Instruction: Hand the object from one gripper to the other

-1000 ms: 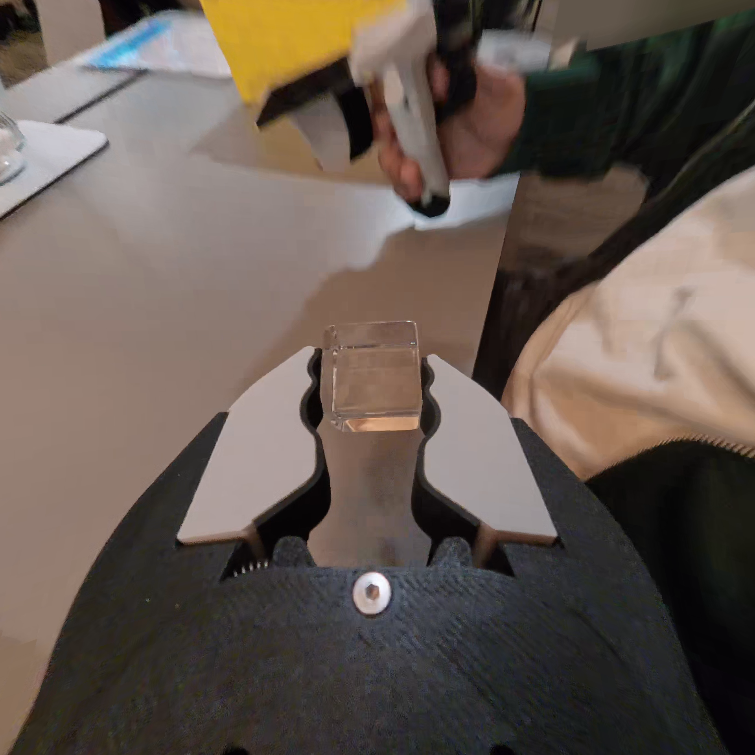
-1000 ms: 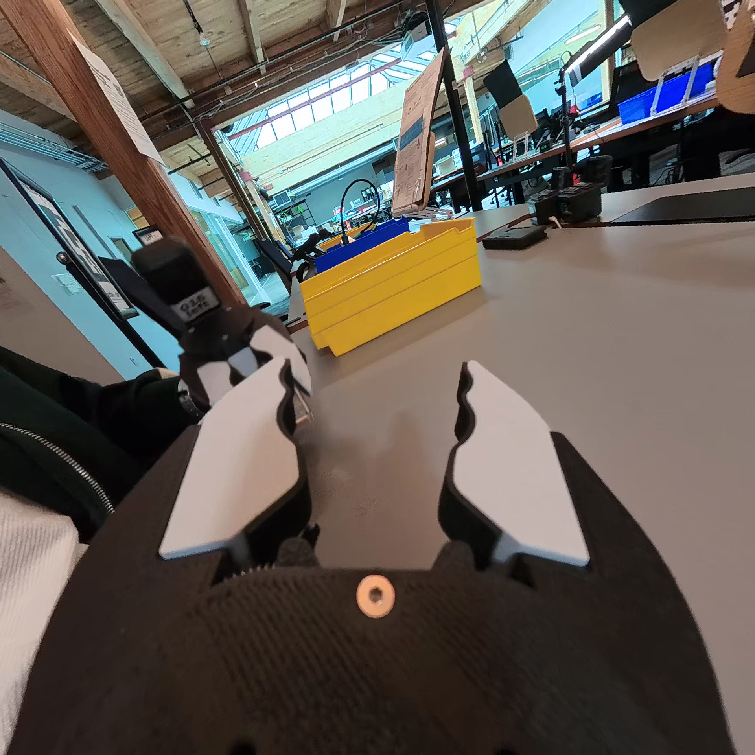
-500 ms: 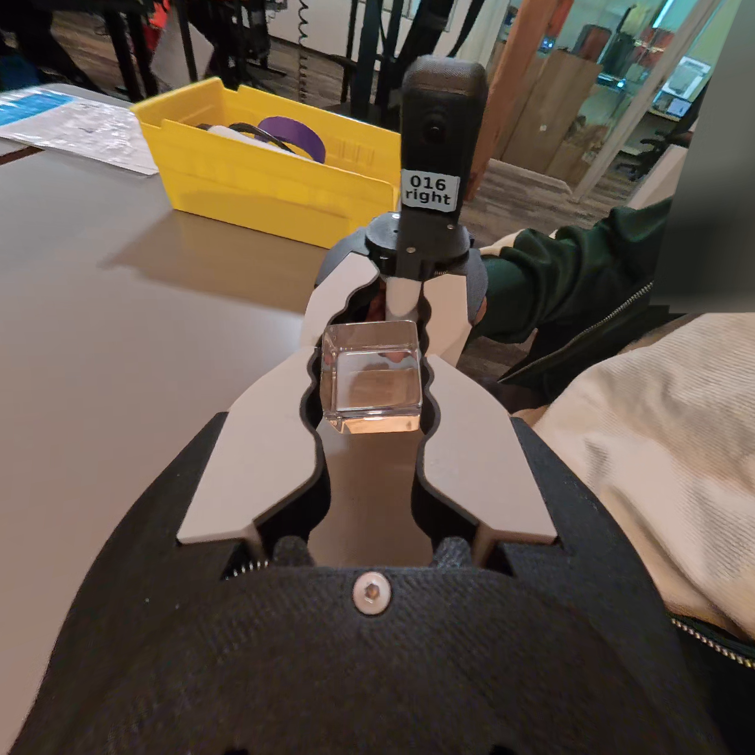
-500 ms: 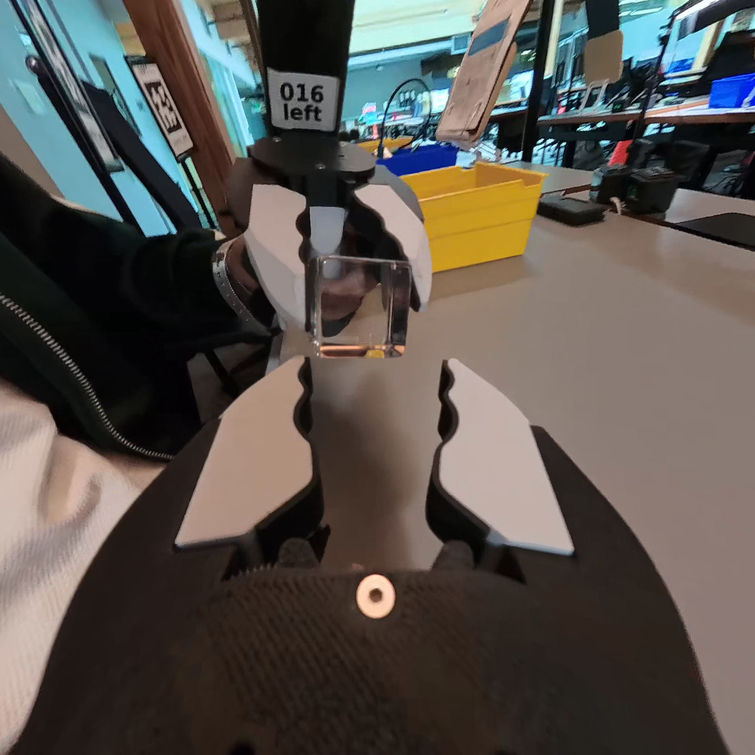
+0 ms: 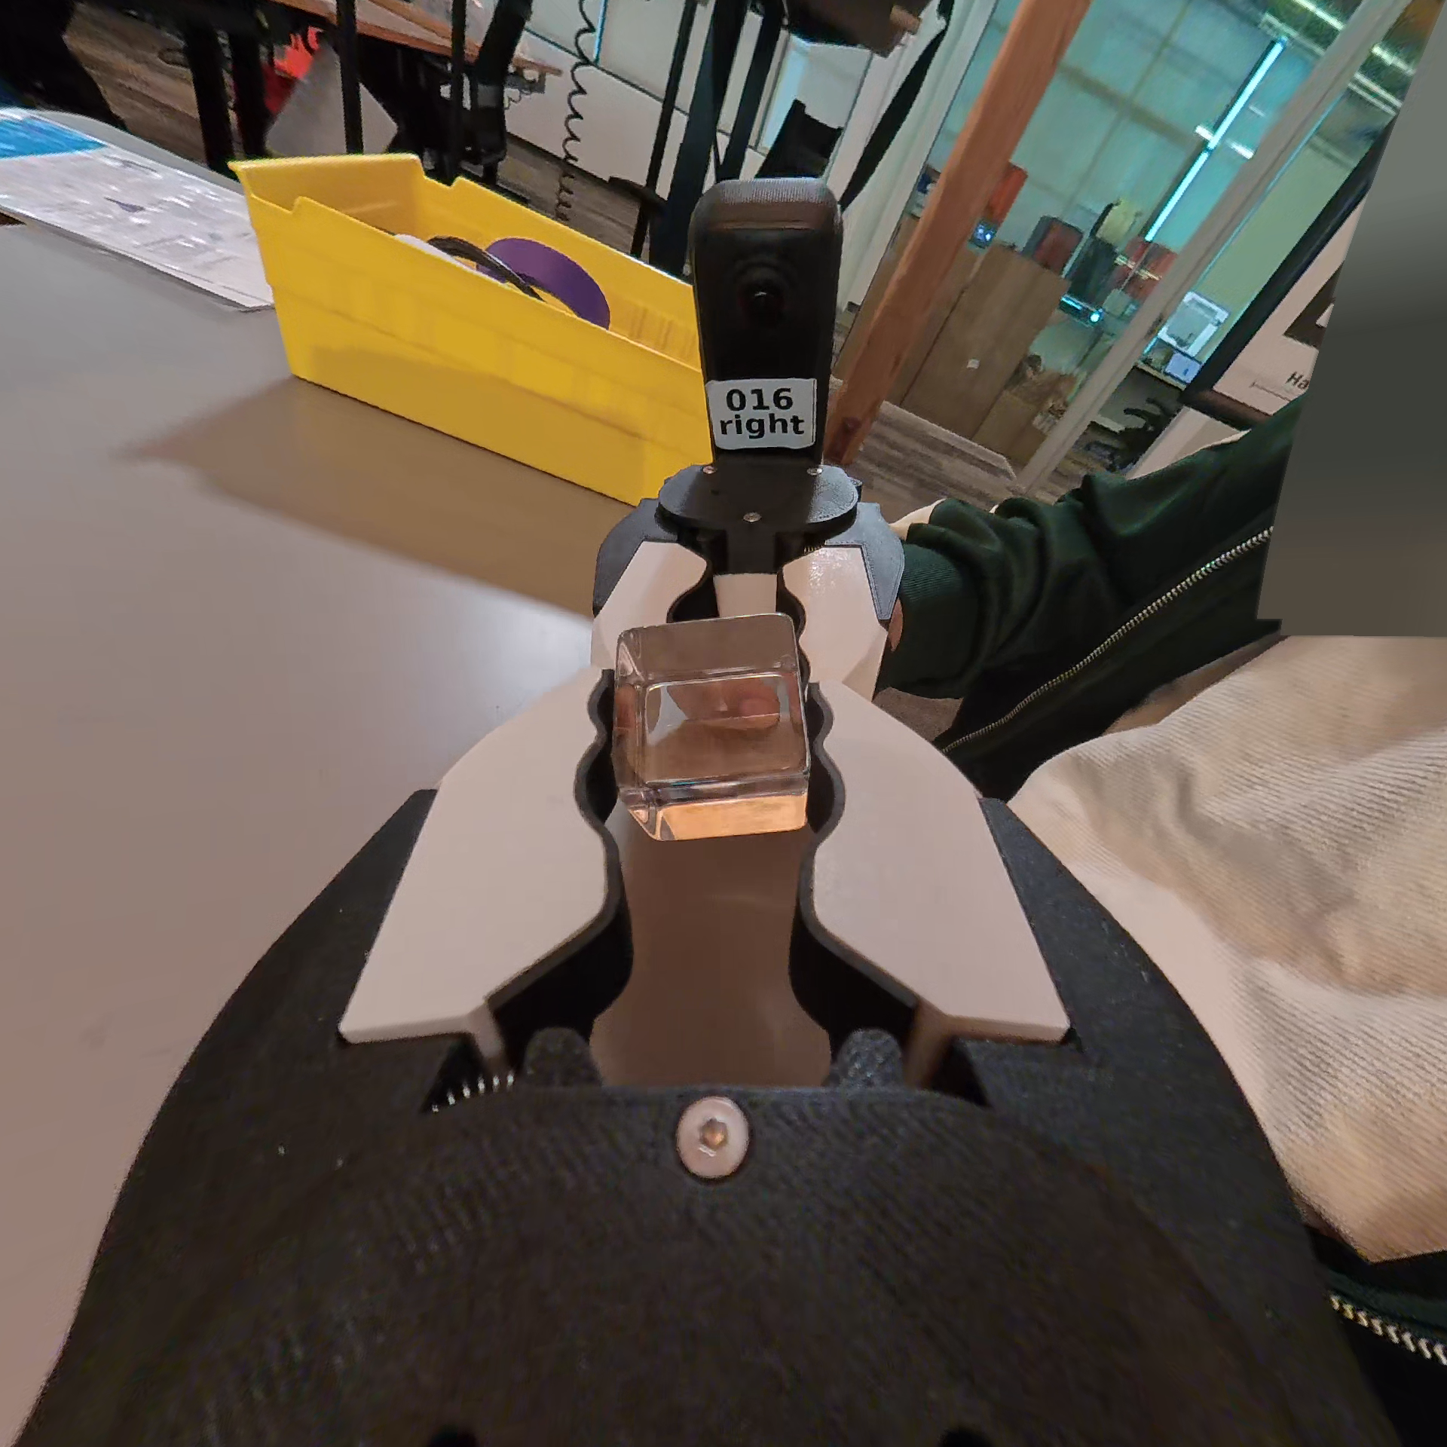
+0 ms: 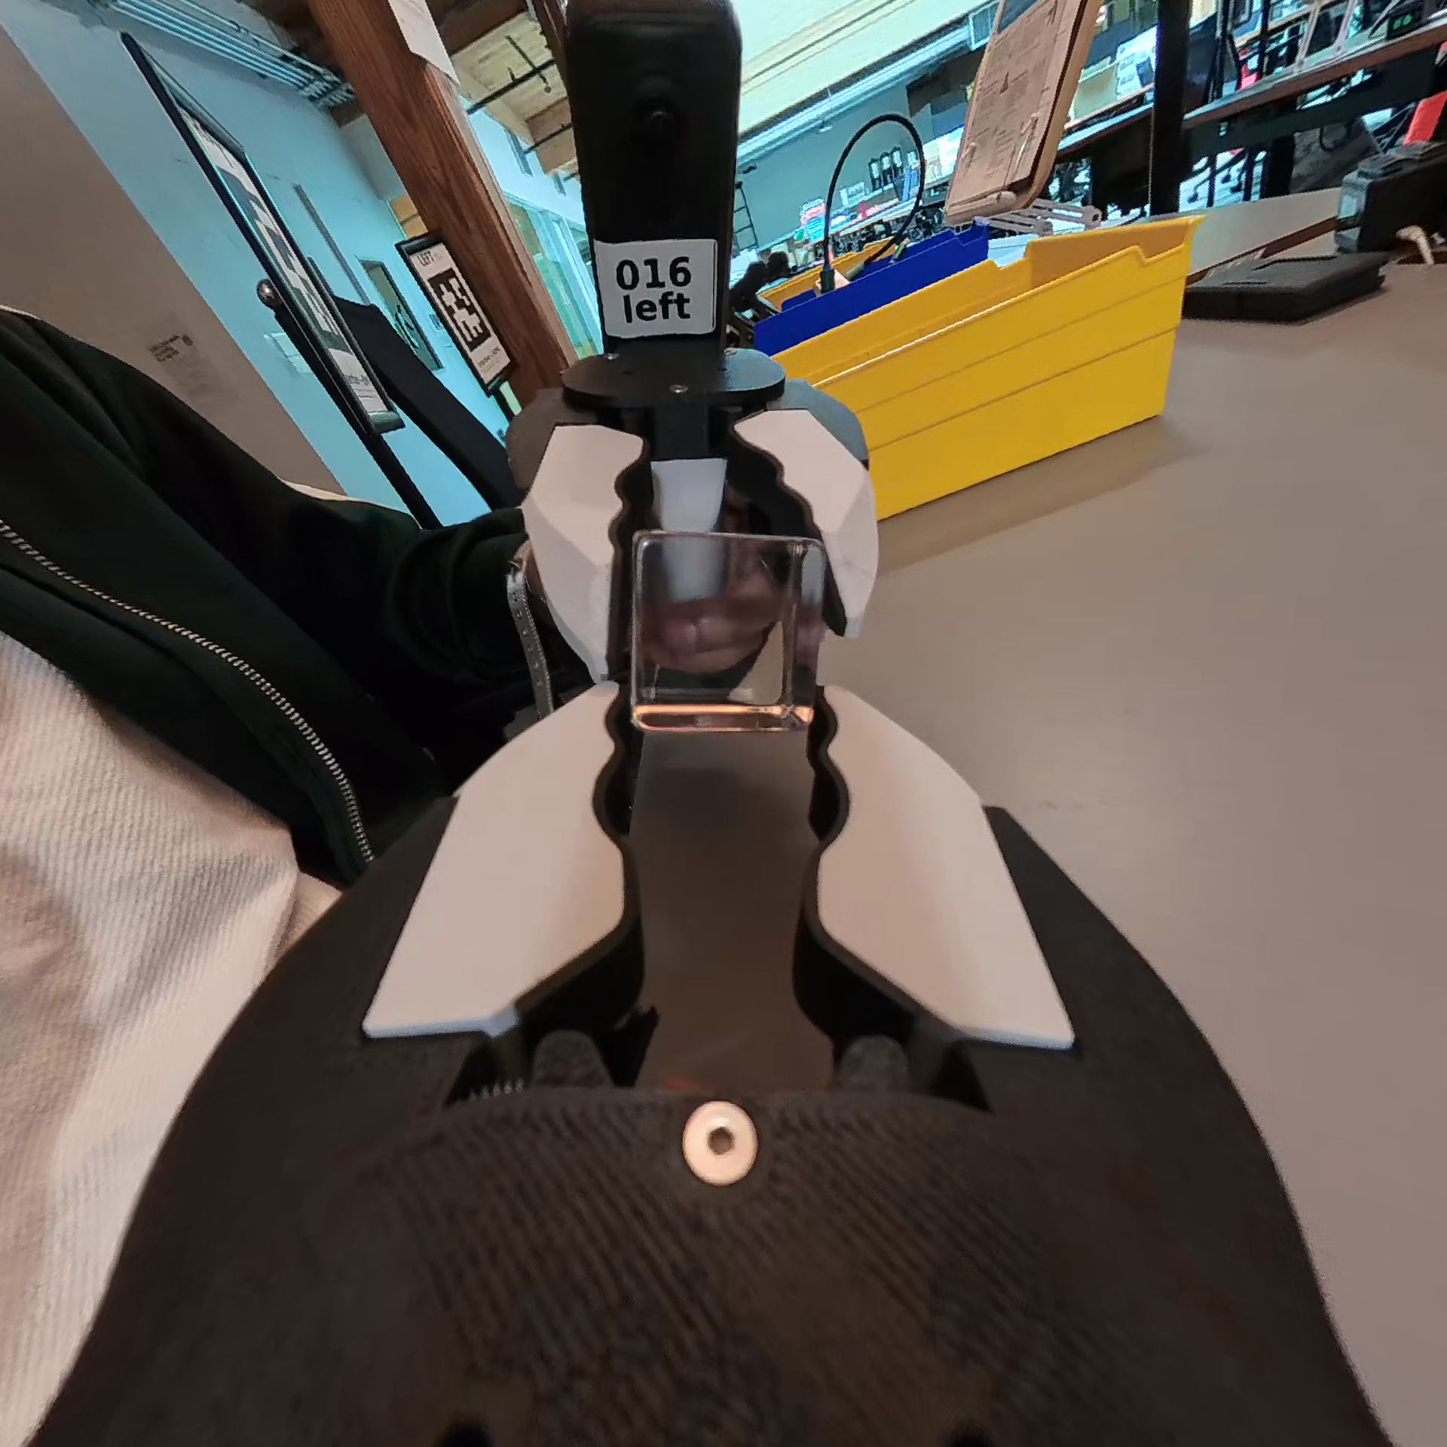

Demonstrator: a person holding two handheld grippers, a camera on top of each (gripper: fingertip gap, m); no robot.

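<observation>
A clear cube (image 5: 709,744) is held in the air over the grey table (image 5: 196,626). My left gripper (image 5: 709,705) is shut on it, its white fingers pressed against both sides. My right gripper (image 6: 716,705) faces it head-on from the other side. Its fingertips have drawn in against the sides of the cube's (image 6: 720,626) near end, so both grippers grip the cube. In the left wrist view, a white finger (image 5: 838,618) of the right gripper shows just behind the cube. In the right wrist view, a white finger (image 6: 564,532) of the left gripper shows behind it.
A yellow bin (image 5: 438,337) with a purple item stands on the table beyond the grippers, and it also shows in the right wrist view (image 6: 1018,391) with a blue bin (image 6: 885,274) behind it. Papers (image 5: 133,211) lie far left. The person's cream top (image 5: 1174,861) is close by. The grippers are tip to tip, or close to it.
The two grippers swung to face each other and came together. The right gripper's fingers narrowed from wide open onto the cube. The left gripper has kept its grip throughout.
</observation>
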